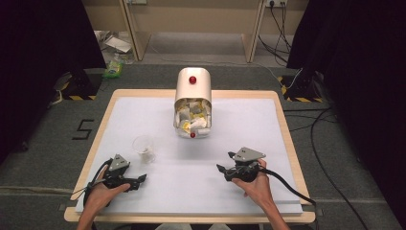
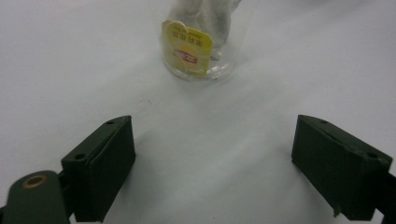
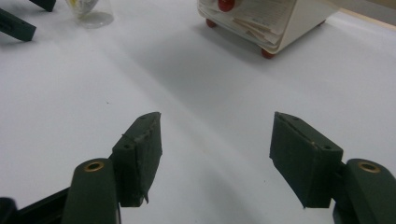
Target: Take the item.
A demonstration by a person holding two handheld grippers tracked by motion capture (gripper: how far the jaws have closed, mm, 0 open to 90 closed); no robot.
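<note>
Both tongs rest on the white surface (image 1: 249, 129) with jaws spread wide, holding nothing. The cup (image 1: 144, 148), with a tea bag (image 2: 187, 46) inside, stands at 1 o'clock of the left tongs (image 1: 139, 181); the right tongs (image 1: 221, 168) lie well apart, the box (image 1: 193, 103) at their 11 o'clock

Clear plastic cup (image 1: 144, 148), matt white tabletop (image 1: 239, 129), glossy cream container (image 1: 193, 85).

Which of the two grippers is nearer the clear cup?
The left gripper. The clear cup, with a yellow-tagged tea bag inside, stands just ahead of its open jaws; the right gripper sits farther off, across the white mat.
</note>
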